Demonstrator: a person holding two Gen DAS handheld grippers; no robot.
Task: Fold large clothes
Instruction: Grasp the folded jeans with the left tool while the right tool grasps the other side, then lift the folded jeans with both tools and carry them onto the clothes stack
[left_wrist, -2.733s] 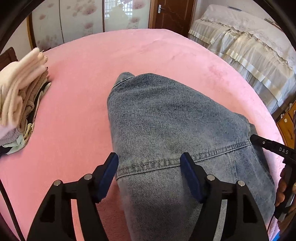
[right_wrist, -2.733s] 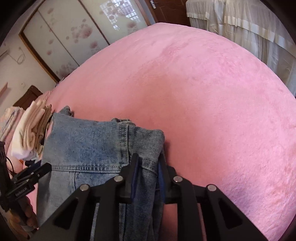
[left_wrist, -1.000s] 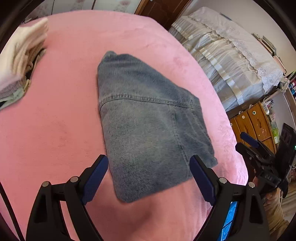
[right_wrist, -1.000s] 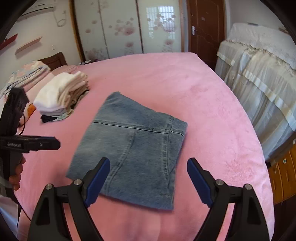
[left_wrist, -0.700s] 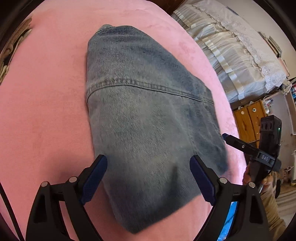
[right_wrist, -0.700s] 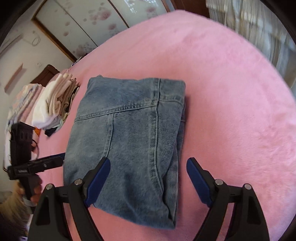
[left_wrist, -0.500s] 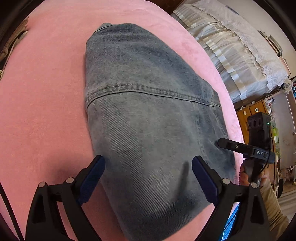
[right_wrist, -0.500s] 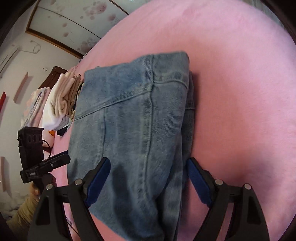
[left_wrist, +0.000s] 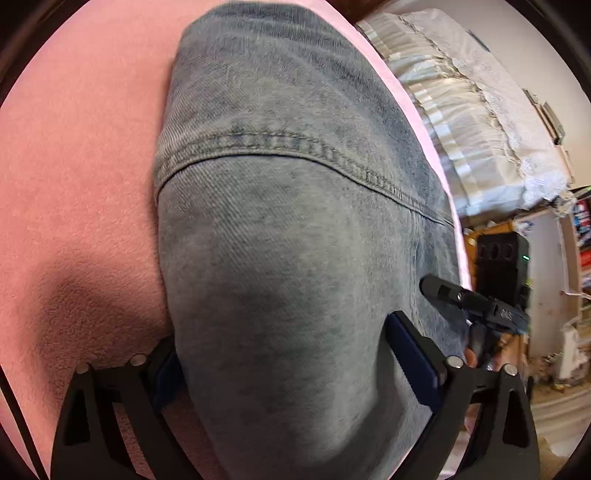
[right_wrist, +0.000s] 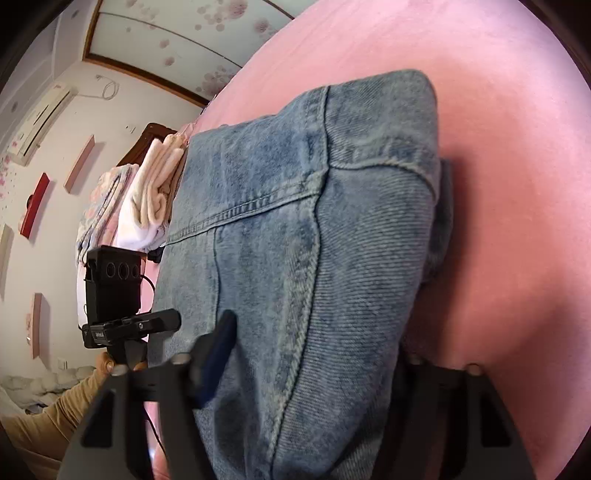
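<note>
Left gripper, black-framed with blue pads, stands spread wide in the left wrist view, one finger at each side edge of the folded blue denim garment. Its left pad sits low against the cloth's left edge, partly tucked beside it; the right pad lies over the cloth near its right edge. Whether the pads press the fabric cannot be told. The garment lies flat on the pink fleece bed cover, a stitched seam crossing its middle. At near right the right gripper reaches in over the cloth's right edge. Far right stands a white frilled bed.

Right wrist view: the right gripper is likewise spread wide, astride the near end of the denim garment. Its left blue pad rests over the cloth; the right finger is hidden behind the thick folded edge. The left gripper touches or nearly touches the garment's left edge. Far left, a stack of folded cream and white clothes lies just beside the denim on the pink cover.
</note>
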